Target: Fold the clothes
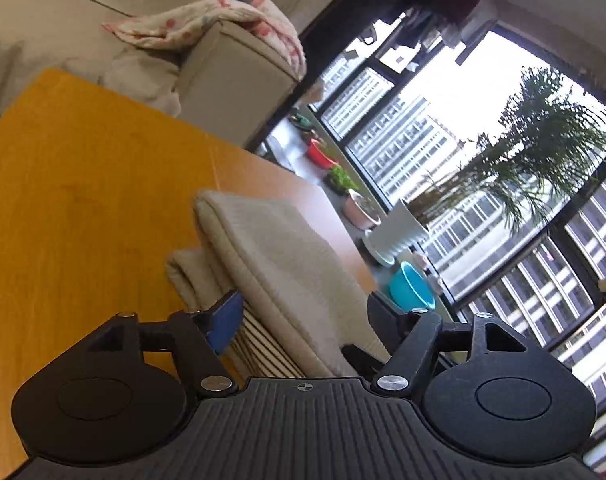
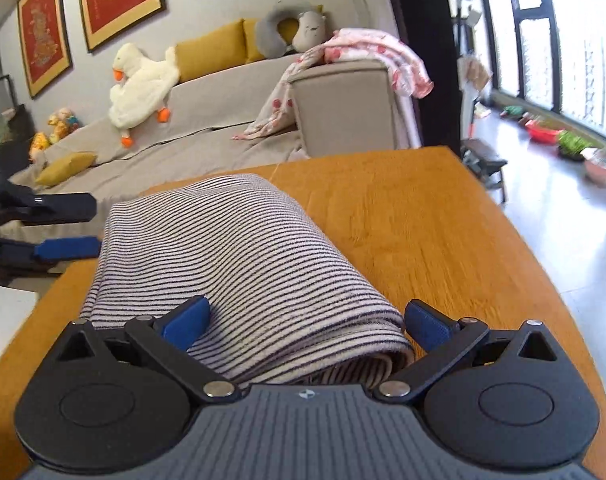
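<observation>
The striped garment (image 2: 239,264) lies folded into a thick bundle on the orange wooden table (image 2: 415,216), its rounded folded end nearest the right wrist camera and its length running away toward the far-left part of the tabletop. White cloth with thin dark stripes, it shows several stacked layers at the near edge. In the left wrist view the same garment (image 1: 287,264) appears as a pale ribbed stack with a smaller fold tucked under it on the left.

The right gripper (image 2: 307,326) is spread wide — its blue pads sit on either side of the bundle's near end, the left pad touching or just beside the cloth, the right pad just beside the fold; the jaws do not pinch it. The left gripper (image 1: 303,316) is also spread, one blue pad against the left edge of the stack and the dark finger on the right side. It shows again at the far left of the right wrist view (image 2: 67,226), fingers apart, close to the garment's far-left edge.

Beyond the table stands a grey sofa (image 2: 231,120) with a white plush duck (image 2: 143,84) and a pink-spotted blanket (image 2: 367,56) over its armrest — windows (image 1: 503,184) lie to the right.
</observation>
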